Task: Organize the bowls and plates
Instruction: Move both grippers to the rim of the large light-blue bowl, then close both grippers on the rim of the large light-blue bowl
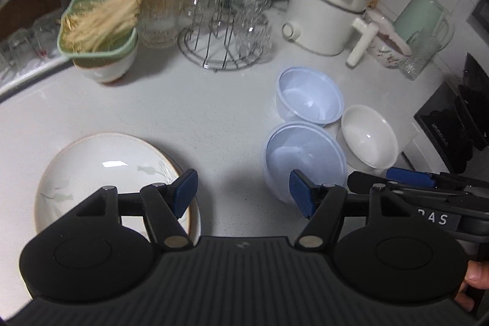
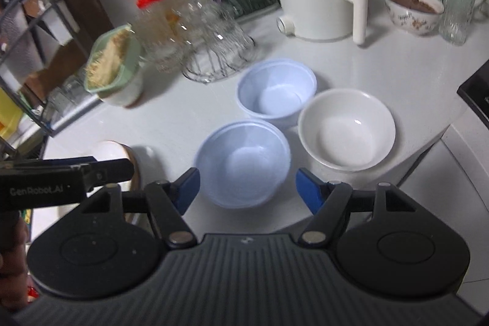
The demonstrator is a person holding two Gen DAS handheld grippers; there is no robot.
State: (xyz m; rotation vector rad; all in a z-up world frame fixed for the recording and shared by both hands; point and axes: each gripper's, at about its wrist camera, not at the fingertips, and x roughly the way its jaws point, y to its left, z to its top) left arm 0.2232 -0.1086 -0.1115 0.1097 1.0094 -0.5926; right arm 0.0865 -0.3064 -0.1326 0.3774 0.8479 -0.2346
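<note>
On the white table [image 2: 189, 124], one flowered plate [image 1: 101, 173] is shown at the left, and three empty bowls are grouped near the right edge: two pale blue bowls, near [image 2: 243, 164] and far [image 2: 276, 90], and one white bowl [image 2: 347, 129]. A green container [image 1: 97, 20] holding straw-coloured strands is seen behind. The left tool [image 1: 243, 193] and right tool [image 2: 247, 188] are held with jaws apart, nothing gripped.
</note>
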